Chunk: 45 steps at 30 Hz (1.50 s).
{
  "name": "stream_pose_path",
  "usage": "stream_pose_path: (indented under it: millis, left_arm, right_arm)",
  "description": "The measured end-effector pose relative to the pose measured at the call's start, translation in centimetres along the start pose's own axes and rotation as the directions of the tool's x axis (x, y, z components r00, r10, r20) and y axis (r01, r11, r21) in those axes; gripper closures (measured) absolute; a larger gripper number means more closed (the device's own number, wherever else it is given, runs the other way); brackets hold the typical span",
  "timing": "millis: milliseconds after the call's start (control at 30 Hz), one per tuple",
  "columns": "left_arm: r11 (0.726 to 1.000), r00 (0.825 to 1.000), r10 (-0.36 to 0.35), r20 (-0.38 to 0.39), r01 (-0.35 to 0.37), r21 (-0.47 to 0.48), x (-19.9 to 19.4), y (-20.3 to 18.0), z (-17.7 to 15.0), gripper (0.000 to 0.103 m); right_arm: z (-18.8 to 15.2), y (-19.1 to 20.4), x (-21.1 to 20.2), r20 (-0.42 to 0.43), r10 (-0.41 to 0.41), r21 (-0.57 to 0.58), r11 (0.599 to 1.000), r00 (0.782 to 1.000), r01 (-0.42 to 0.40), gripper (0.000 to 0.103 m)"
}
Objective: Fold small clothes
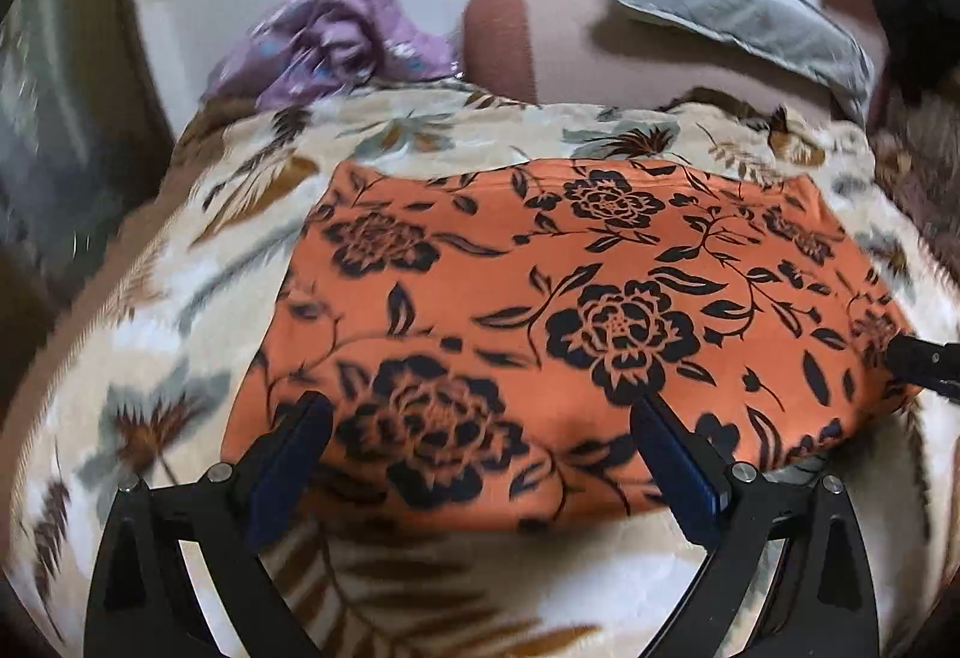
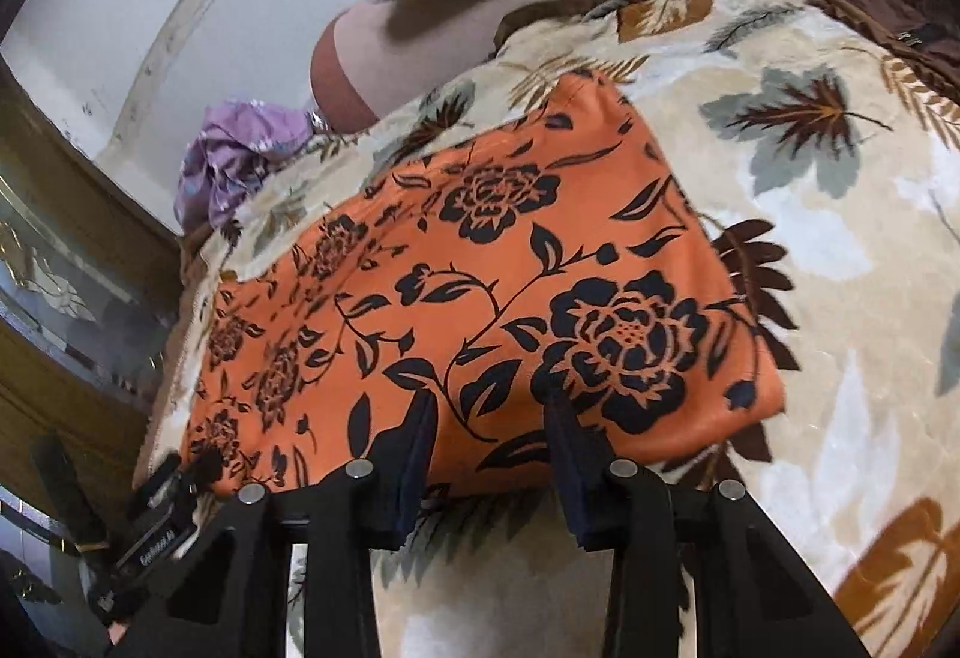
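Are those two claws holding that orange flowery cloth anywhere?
No. The left gripper and right gripper both stand open over the near edge of the orange floral garment.

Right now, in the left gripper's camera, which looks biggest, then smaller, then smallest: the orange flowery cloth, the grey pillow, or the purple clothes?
1. Orange flowery cloth, biggest by far, though it lies nearest the camera.
2. Grey pillow.
3. Purple clothes, crumpled and blurred, only slightly smaller-looking than the pillow, so that order is unsure.

The lilac garment (image 1: 336, 39) at the bed's far edge is motion-smeared, its shape unreadable.
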<state>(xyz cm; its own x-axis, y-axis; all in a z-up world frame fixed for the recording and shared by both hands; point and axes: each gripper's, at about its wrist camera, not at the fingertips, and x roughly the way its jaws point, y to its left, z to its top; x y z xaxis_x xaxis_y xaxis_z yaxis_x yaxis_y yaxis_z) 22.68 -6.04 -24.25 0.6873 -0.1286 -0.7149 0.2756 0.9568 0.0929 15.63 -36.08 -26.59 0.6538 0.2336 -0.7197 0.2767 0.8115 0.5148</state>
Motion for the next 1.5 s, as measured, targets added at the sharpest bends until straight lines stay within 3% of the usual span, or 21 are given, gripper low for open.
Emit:
stream_pose_path:
  millis: [200,733,1233,1367,1500]
  left_arm:
    - [0.998,0.997,-0.056,-0.055,0.055,-0.008,1.2,-1.1,-0.7,0.004]
    - [0.999,0.999,-0.014,-0.046,0.016,0.033,1.8,-1.9,-1.2,0.004]
    - [1.000,1.000,0.017,0.016,-0.017,-0.007,-2.9,0.0,-3.0,0.004]
    - [0.999,0.999,0.026,0.018,-0.027,0.028,-2.9,-0.7,-3.0,0.004]
    - [1.000,1.000,0.021,0.004,-0.021,0.009,-2.3,-0.4,-2.8,0.004]
  right_arm:
    - [0.3,-0.1,1.5,-0.033,-0.005,-0.006,1.000,0.999,0.005,0.064]
    - [0.2,0.2,2.9,-0.043,-0.030,-0.022,0.999,0.999,0.029,0.063]
    - [-1.0,-2.2,-2.3,0.042,0.031,0.127,0.991,0.999,-0.036,0.062]
    - [-1.0,-1.6,-3.4,0.084,0.040,0.095,0.994,0.996,-0.048,0.062]
    - [-0.8,-0.8,-2.8,0.067,0.041,0.066,0.997,0.997,-0.046,0.062]
